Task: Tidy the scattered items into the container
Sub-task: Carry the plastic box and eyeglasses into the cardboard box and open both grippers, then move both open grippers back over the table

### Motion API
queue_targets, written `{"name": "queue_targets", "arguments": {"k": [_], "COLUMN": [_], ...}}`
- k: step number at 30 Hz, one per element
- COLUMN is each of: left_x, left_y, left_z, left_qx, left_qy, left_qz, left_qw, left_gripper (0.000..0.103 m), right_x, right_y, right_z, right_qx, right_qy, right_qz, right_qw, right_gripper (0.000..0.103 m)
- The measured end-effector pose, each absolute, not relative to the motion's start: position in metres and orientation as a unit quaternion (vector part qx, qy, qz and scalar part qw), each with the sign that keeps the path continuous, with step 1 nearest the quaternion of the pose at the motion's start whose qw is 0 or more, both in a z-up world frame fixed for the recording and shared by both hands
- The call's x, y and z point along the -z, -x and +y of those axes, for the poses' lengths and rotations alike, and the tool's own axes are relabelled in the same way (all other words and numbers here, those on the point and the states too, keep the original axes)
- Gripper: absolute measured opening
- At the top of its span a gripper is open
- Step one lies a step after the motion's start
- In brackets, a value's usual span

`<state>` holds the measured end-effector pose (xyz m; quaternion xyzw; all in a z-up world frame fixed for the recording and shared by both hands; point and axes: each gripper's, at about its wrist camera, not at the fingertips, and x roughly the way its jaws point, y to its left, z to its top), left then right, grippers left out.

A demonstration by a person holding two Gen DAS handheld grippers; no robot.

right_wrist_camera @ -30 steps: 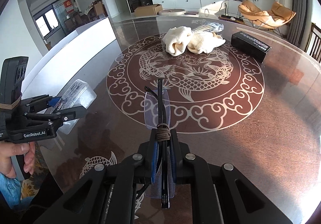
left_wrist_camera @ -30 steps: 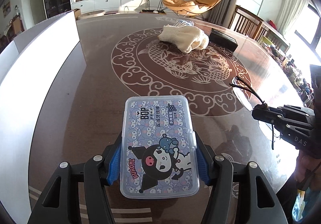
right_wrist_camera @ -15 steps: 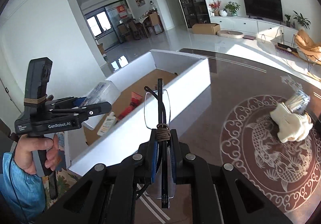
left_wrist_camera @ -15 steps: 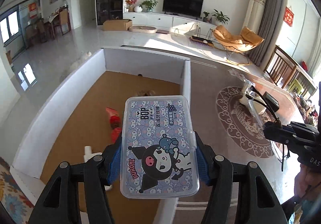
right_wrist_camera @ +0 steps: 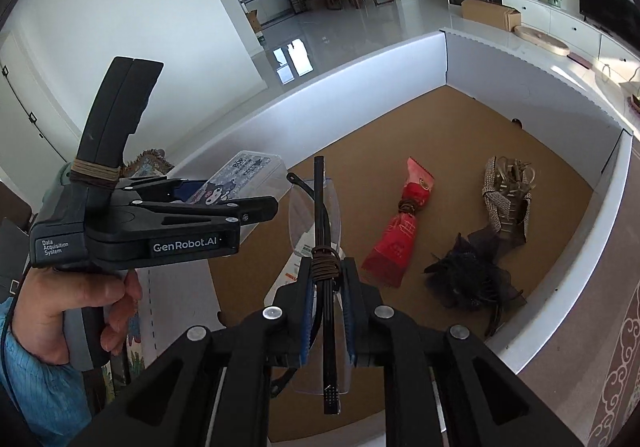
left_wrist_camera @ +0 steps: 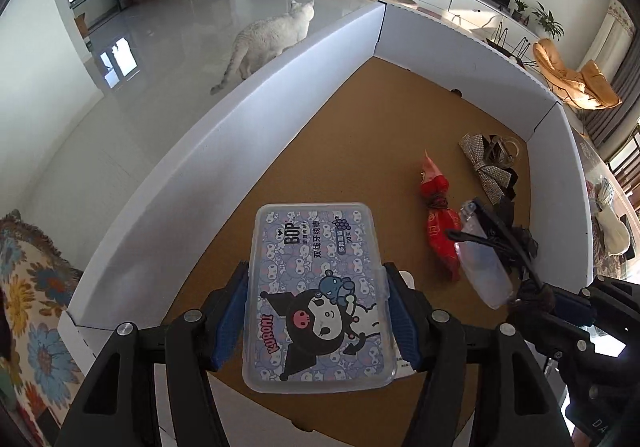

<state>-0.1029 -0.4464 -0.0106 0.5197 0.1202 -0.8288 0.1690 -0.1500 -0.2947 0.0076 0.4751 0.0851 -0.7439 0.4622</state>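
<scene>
My left gripper (left_wrist_camera: 316, 311) is shut on a clear plastic Kuromi floss box (left_wrist_camera: 318, 295) and holds it above the near end of the white-walled container (left_wrist_camera: 256, 87). My right gripper (right_wrist_camera: 326, 311) is shut on a pair of black-framed glasses (right_wrist_camera: 316, 215) and holds them over the container's near wall. The left gripper with the box (right_wrist_camera: 244, 177) also shows in the right wrist view. The glasses (left_wrist_camera: 484, 259) also show in the left wrist view, to the right of the box.
On the container's brown floor lie a red wrapped packet (right_wrist_camera: 400, 231), a glittery bow (right_wrist_camera: 506, 199), a black mesh hair piece (right_wrist_camera: 472, 275) and a white tube partly hidden under the glasses. A white cat (left_wrist_camera: 268, 35) stands beyond the far wall. The table (right_wrist_camera: 616, 347) borders the container's right wall.
Both grippers swung left from the table to above the container, carrying the box and the glasses. The container's floor and its items now fill both views.
</scene>
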Motion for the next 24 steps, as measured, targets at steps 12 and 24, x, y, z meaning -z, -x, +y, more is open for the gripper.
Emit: {"name": "queue_targets", "arguments": {"k": [12, 24], "left_x": [0.007, -0.076], "left_y": [0.098, 0.066], "left_z": [-0.439, -0.256], "left_qx": [0.842, 0.938], "left_qy": [-0.497, -0.338], "left_qz": [0.113, 0.061], "left_qw": [0.175, 0.051], "left_gripper": [0.079, 0.08], "right_x": [-0.007, -0.033], "right_y": [0.158, 0.122], "right_z": [-0.287, -0.098], "right_qx": [0.753, 0.868], "right_qy": [-0.461, -0.324], "right_qz": [0.112, 0.102], "right_qw": [0.455, 0.362], "right_gripper": [0.039, 0.055]}}
